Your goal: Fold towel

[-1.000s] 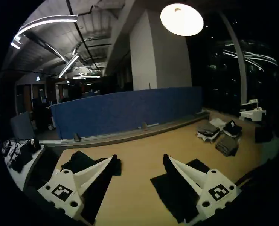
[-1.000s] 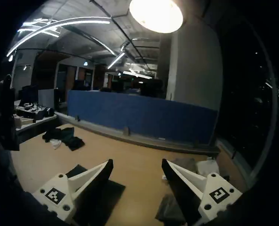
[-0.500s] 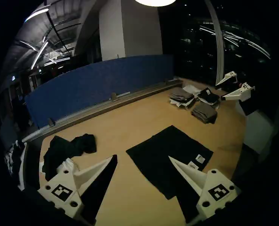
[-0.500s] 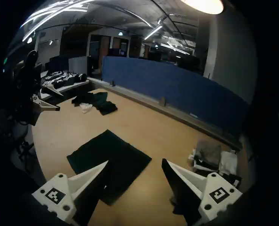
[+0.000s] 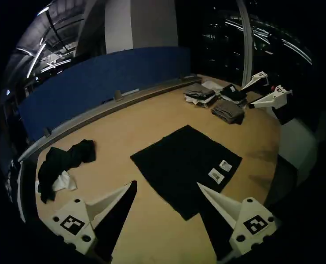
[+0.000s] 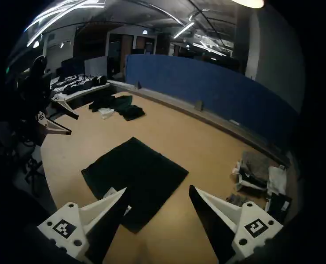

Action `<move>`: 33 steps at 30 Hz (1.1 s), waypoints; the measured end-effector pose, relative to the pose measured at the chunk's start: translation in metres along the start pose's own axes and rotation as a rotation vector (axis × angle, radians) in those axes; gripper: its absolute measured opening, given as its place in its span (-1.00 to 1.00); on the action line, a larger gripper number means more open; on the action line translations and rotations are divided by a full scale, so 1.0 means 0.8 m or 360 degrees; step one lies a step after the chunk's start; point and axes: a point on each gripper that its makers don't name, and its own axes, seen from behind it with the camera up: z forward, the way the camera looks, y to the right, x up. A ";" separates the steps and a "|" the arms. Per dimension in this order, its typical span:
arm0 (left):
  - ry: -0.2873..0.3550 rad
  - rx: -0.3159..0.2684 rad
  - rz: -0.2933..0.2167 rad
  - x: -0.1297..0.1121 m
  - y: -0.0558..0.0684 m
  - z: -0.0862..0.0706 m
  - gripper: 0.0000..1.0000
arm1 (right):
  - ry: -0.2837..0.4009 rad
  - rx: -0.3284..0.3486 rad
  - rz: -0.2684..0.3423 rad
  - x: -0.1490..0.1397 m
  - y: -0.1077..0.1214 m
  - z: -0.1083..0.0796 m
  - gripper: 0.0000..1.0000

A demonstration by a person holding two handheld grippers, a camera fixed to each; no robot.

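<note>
While looking along the left gripper (image 5: 166, 183), seeing both fingers spread wide apart, clamping nothing, hanging above the tan surface (image 5: 141, 127). Seeing the dark towel (image 5: 180, 163) lying flat & fully spread approx. mid-surface, just beyond the fingertips, w/ its near edge running under the right-hand finger in the left gripper view. Noting two small white tags (image 5: 216, 175) side by side on the towel, close to that finger. Spotting a crumpled dark clothes pile (image 5: 68, 158) w/ a white bit in it, well apart from the towel, at the surface's far-left end by the blue partition (image 5: 101, 83). Spotting folded stacks (image 5: 215, 103) at the far-right end, also well apart from the towel. Seeing the right gripper (image 6: 157, 188) w/ fingers apart too, empty, hanging over the towel's other side. Seeing, in the right gripper view, the towel's near corner lying below & between the fingertips. Catching each gripper in the other's view as well, near the surface's edge, on opp. sides of the towel.
</note>
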 end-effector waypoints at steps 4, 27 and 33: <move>-0.0056 -0.0036 0.0007 -0.032 0.015 0.014 0.80 | -0.0002 0.0029 -0.0001 -0.022 -0.013 0.016 1.00; -0.0303 -0.0130 0.0069 -0.154 0.064 0.084 0.80 | -0.0145 0.0131 0.0089 -0.148 -0.071 0.090 1.00; -0.0316 -0.0150 0.0065 -0.160 0.072 0.091 0.80 | -0.0185 0.0123 0.0094 -0.168 -0.071 0.097 1.00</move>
